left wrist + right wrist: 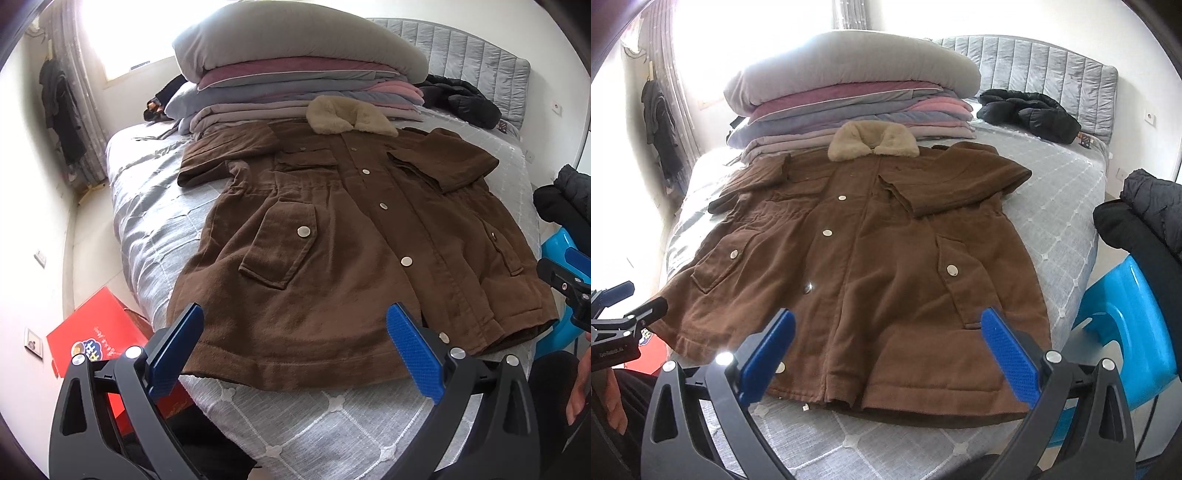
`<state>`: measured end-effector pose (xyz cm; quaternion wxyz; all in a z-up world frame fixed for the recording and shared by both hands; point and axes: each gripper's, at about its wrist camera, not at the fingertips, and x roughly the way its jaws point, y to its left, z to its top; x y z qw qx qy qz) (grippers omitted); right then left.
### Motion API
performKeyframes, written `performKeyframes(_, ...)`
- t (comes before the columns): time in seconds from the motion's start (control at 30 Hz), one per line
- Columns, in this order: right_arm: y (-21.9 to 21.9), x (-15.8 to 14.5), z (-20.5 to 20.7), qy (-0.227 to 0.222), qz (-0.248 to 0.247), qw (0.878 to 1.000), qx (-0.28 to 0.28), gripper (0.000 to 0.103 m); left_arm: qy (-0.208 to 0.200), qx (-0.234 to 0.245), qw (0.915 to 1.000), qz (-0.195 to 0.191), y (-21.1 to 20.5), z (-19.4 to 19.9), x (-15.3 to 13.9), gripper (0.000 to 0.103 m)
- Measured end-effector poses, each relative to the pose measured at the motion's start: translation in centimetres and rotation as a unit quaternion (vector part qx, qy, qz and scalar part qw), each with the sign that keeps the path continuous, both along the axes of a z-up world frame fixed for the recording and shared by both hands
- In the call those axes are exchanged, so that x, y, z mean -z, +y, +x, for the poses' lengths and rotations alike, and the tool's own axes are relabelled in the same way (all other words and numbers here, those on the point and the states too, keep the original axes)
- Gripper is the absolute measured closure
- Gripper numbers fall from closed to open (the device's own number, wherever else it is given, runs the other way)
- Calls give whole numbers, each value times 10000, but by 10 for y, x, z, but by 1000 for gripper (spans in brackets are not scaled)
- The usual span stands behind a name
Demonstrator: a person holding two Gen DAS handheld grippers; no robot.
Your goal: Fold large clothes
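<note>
A brown coat (332, 229) (857, 266) with a beige fur collar (347, 116) (873, 142) lies flat, front up and buttoned, on the grey quilted bed (332, 424) (1063, 206). Both sleeves are folded in across its chest. My left gripper (295, 343) hovers open above the coat's hem near the left corner, holding nothing. Open as well, my right gripper (886, 347) hangs above the hem toward the right side with nothing between its blue pads. Each gripper shows at the edge of the other's view.
A tall stack of folded quilts (295, 70) (849, 96) sits beyond the collar. A black puffer jacket (461, 99) (1030, 112) lies by the headboard. Left of the bed stands a red box (99, 343); on the right, a blue stool (1126, 332) holds dark clothes (1145, 210).
</note>
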<state>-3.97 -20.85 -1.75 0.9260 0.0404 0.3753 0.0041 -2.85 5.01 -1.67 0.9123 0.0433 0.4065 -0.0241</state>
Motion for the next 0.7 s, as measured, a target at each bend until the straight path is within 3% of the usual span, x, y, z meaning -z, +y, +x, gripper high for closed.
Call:
performKeyframes(0.17,-22,7,11,299,253,9989,-275,6,172,175,9996,-155,6,6,4,7)
performKeyframes(0.3,-92,19,27,832,601,9947,-69,6,574,279,9950,-774,42,25,6,7)
performKeyframes(0.43,-167,46,35,1419,975,9843,398,6,988,-81,9888,-1115,103,51,19,7)
performKeyframes(0.53,-207,76,37,1872,1481,9696,540,6,1436,-347,9748,-1672,148,64,39,7)
performKeyframes(0.6,-219,91,37,2072,1838,9594,532,6,1739,-455,9586,-2210,173,69,57,7)
performKeyframes(0.7,-224,113,38,2385,1958,9495,565,6,1994,-458,9433,-2613,189,71,79,7)
